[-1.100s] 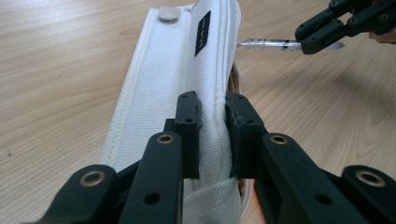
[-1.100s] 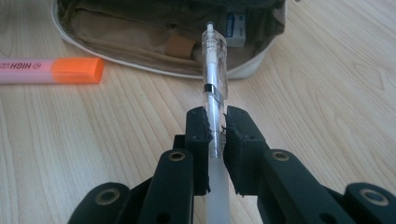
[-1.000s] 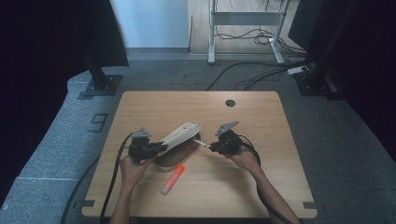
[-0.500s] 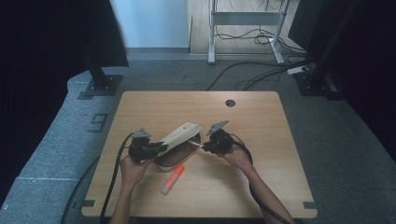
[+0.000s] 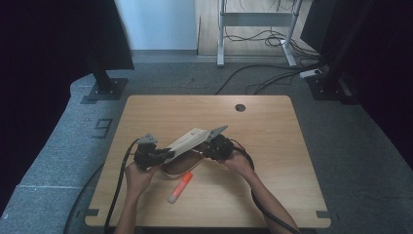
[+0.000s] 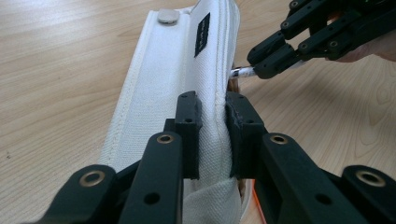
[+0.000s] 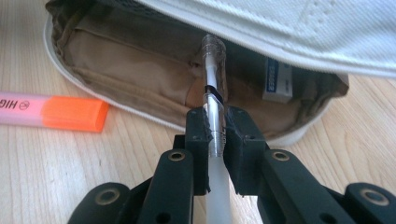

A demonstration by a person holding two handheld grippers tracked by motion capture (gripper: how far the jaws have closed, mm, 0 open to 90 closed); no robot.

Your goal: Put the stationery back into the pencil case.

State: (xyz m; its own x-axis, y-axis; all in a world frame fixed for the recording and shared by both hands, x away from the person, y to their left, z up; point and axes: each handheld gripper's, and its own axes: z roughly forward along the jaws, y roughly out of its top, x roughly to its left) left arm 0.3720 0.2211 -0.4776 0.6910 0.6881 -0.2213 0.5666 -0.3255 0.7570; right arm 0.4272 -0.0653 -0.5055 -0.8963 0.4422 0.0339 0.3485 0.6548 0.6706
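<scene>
Now the right gripper (image 5: 208, 147) has slid in toward the middle of the frame, closing the gap it had a second ago, and its load is at the mouth of the pencil case (image 5: 182, 155). That load is a clear-barrelled pen (image 7: 213, 100), pinched firmly between the jaws in the right gripper view, tip poking under the raised white flap (image 7: 299, 32) and over the tan lining (image 7: 126, 70). Looks to me like the insertion step is nearly there: the pen is lined up with the opening but not yet released.

Over on the other side, the left gripper (image 6: 212, 135) hasn't budged. Its jaws are pressed together on the flap's edge (image 6: 211, 93), holding the lid up and open, centre of the left gripper view. Upper right of that view you catch the right gripper (image 6: 268, 58) arriving with the pen tip (image 6: 243, 72).

Count time. One pencil case, sitting centre-low on the wooden table (image 5: 272, 126). One pen, in the grip. One orange highlighter (image 5: 179, 187) lying loose on the table just below the case, also at the left edge of the right gripper view (image 7: 51, 112). One white eraser (image 7: 277, 81) already tucked inside the case. Two grippers, both clamped.
</scene>
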